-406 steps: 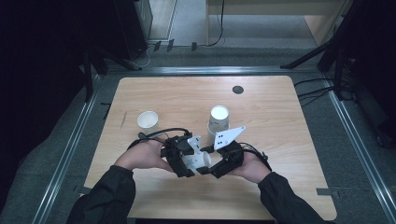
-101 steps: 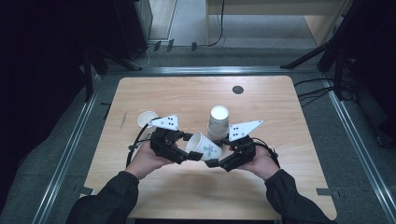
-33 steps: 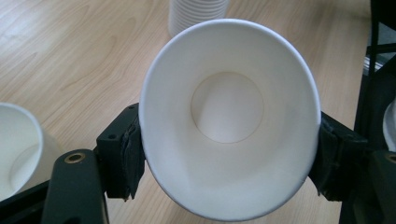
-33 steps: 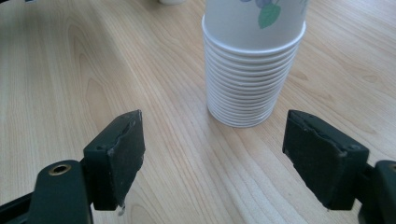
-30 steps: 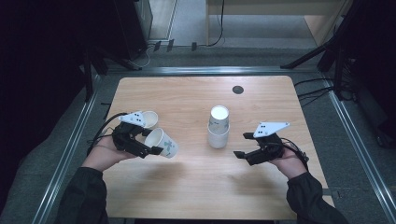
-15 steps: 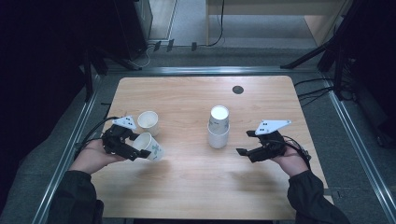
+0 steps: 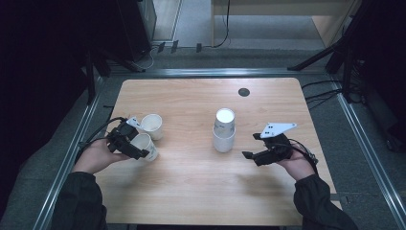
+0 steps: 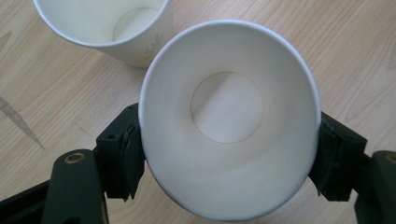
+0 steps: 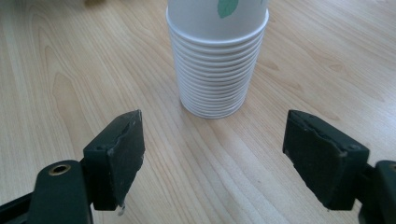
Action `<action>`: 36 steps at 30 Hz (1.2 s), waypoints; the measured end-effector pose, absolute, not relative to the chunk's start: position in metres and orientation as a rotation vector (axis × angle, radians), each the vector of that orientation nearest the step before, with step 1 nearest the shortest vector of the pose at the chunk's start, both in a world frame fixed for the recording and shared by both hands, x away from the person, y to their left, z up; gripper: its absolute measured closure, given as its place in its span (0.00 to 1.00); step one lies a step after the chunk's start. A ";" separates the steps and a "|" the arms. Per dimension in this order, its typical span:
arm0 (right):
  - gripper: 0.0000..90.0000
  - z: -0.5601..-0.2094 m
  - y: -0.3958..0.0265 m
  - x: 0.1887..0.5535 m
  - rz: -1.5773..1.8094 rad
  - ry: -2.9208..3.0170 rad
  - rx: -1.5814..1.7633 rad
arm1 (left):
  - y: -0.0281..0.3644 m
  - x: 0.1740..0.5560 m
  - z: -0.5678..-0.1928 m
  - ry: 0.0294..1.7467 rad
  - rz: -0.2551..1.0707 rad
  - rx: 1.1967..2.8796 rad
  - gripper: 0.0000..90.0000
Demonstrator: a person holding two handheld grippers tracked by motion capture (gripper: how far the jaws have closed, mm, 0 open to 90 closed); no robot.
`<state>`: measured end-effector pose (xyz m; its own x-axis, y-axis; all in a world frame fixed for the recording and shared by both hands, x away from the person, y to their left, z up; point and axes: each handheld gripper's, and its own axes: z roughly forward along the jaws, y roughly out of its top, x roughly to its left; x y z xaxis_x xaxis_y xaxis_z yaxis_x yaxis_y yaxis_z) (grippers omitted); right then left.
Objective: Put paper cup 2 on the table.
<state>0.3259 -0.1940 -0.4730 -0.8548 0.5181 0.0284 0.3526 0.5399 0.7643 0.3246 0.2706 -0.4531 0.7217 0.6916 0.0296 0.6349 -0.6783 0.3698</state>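
Squeezing the light paper cup (image 8: 231,121) by its rim, the left claw (image 8: 229,163) was clamped (too hard would crush it), just beside another cup (image 8: 100,25); the right claw (image 9: 233,154) stayed apart.

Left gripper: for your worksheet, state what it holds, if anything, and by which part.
The left gripper holds a white paper cup, its jaws pressing opposite sides of the wall just below the rim, squeezing the mouth oval.

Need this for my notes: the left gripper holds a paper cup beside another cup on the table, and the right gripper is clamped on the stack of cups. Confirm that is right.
One point is wrong. The right gripper is not clamped on the stack of cups; the right gripper view shows its jaws open and short of it. The left gripper does hold a paper cup beside another cup on the table.
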 end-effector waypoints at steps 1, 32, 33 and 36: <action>0.23 -0.473 -0.194 0.326 1.208 2.576 0.735 | 0.270 0.326 -0.454 1.033 0.242 2.602 0.28; 0.23 -0.476 -0.197 0.323 1.189 2.581 0.746 | 0.259 0.334 -0.468 1.025 0.275 2.725 0.20; 0.23 -0.476 -0.196 0.323 1.188 2.582 0.744 | 0.259 0.334 -0.469 1.027 0.267 2.725 0.19; 0.23 -0.476 -0.196 0.322 1.189 2.580 0.743 | 0.259 0.334 -0.470 1.027 0.258 2.726 0.16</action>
<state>0.3224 -0.1964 -0.4759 -0.8523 0.5225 0.0232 0.3572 0.5491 0.7556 0.3337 0.2587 -0.4699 0.7407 0.6662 0.0870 0.6280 -0.7326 0.2625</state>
